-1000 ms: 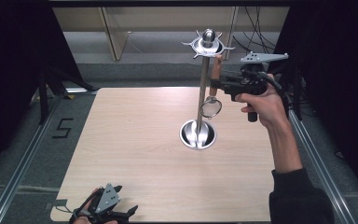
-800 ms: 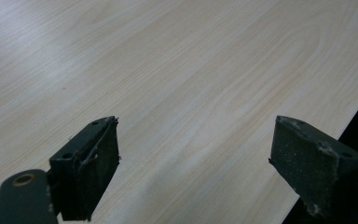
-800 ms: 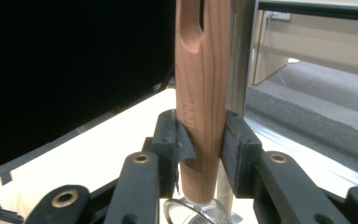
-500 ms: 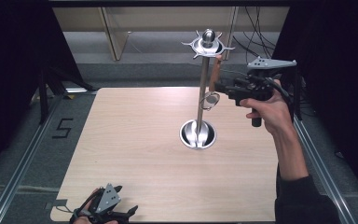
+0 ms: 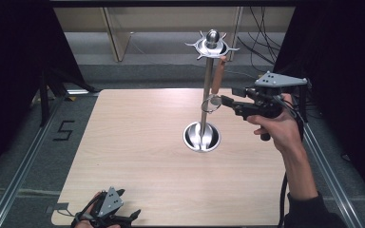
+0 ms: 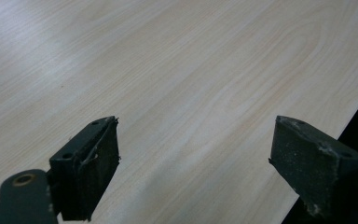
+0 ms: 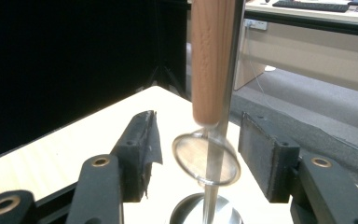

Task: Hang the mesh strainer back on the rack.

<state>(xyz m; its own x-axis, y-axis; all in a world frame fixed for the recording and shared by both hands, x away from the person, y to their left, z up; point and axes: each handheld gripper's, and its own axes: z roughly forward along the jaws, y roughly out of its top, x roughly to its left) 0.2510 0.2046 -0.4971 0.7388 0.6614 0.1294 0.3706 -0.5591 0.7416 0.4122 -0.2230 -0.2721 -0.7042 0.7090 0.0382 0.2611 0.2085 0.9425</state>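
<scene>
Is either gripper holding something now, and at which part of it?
Nothing is held. The right gripper is open around the hanging strainer, fingers apart from it. The left gripper is open.

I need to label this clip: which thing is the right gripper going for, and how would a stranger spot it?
On the wooden table stands a tall steel stand with a round base. Hanging beside its pole is a small strainer: wooden handle up, round wire-rimmed mesh ring down, between the open right gripper jaws.

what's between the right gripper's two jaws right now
The small strainer hanging from the stand's pole, seen in the right gripper view; the right gripper is open around it.
</scene>
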